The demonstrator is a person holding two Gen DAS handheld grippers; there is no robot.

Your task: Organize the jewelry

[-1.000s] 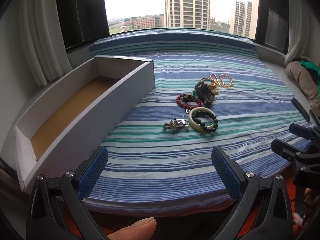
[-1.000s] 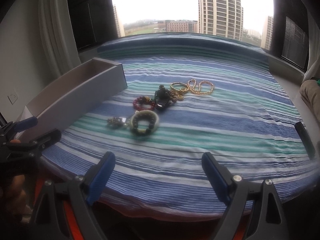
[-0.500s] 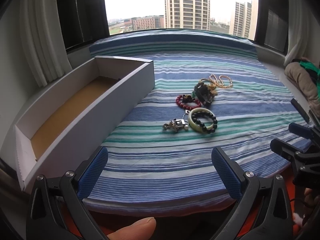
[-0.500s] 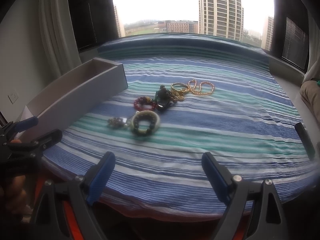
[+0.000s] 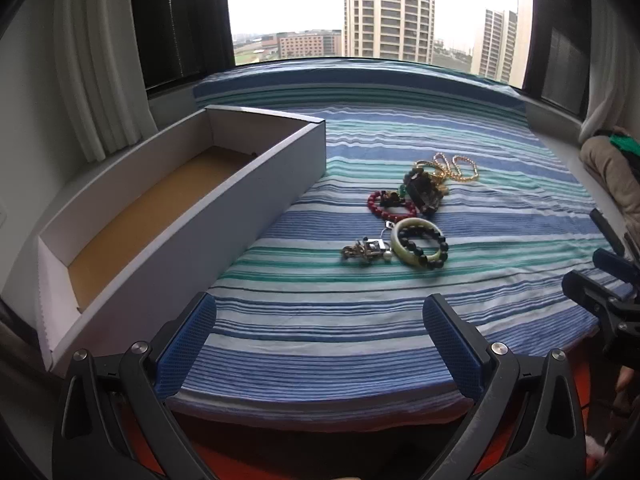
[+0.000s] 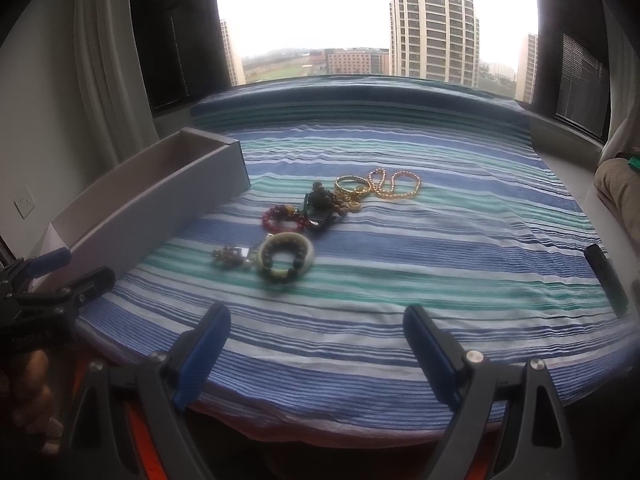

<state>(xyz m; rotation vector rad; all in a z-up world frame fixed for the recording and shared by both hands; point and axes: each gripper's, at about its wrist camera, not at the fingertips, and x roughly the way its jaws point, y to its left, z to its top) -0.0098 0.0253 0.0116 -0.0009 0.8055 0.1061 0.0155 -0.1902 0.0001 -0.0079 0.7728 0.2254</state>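
A cluster of jewelry lies mid-table on the striped cloth (image 5: 360, 320): a pale green bangle (image 5: 416, 242) with a black bead bracelet on it, a small metal trinket (image 5: 362, 249), a red bead bracelet (image 5: 390, 204), a dark beaded piece (image 5: 424, 192) and a gold chain (image 5: 456, 166). The same bangle (image 6: 285, 258) and gold chain (image 6: 396, 184) show in the right wrist view. A long white box (image 5: 168, 216) with a brown floor sits empty at the left. My left gripper (image 5: 320, 340) is open, short of the jewelry. Likewise open and empty, my right gripper (image 6: 316, 350) hovers near the table's front edge.
Curtains (image 5: 100, 60) and a wide window stand behind the table. A beige cushion (image 5: 612, 172) lies at the far right. A dark stick-like object (image 6: 606, 280) rests at the cloth's right edge. A hand (image 6: 28, 392) holds the left gripper's handle at the lower left.
The right gripper has crept slightly forward toward the jewelry. The thumb at the bottom of the left wrist view has dropped out of sight. The jewelry has not moved.
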